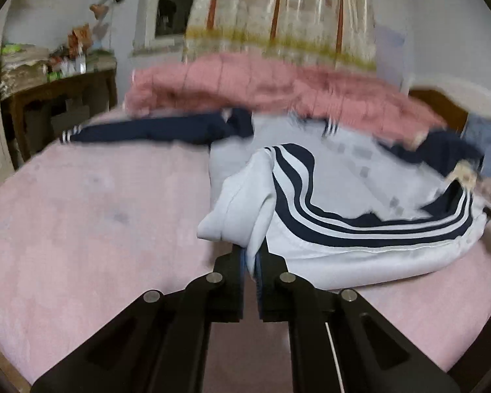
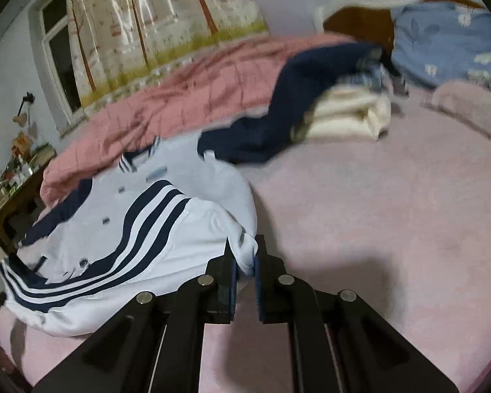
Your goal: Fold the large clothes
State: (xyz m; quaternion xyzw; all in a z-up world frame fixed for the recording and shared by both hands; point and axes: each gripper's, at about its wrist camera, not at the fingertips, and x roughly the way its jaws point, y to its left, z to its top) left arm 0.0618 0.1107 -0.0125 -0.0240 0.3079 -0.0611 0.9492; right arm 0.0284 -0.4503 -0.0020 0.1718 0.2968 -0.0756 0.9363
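A white jacket with navy stripes and navy sleeves [image 1: 337,229] lies on the pink bed sheet [image 1: 98,213]. My left gripper [image 1: 251,258] is shut on a bunched white corner of its hem and holds it lifted. In the right wrist view the same jacket [image 2: 140,226] spreads to the left. My right gripper [image 2: 244,258] is shut on another white corner of the hem. One navy sleeve [image 1: 154,132] stretches left across the bed. The other navy sleeve [image 2: 278,114] runs toward the pillows.
A rumpled pink quilt [image 1: 262,85] lies along the far side of the bed. A folded cream cloth [image 2: 350,114] and a blue flowered pillow [image 2: 448,42] sit near the headboard. A cluttered wooden table [image 1: 55,82] stands at the left by the curtained window [image 2: 154,23].
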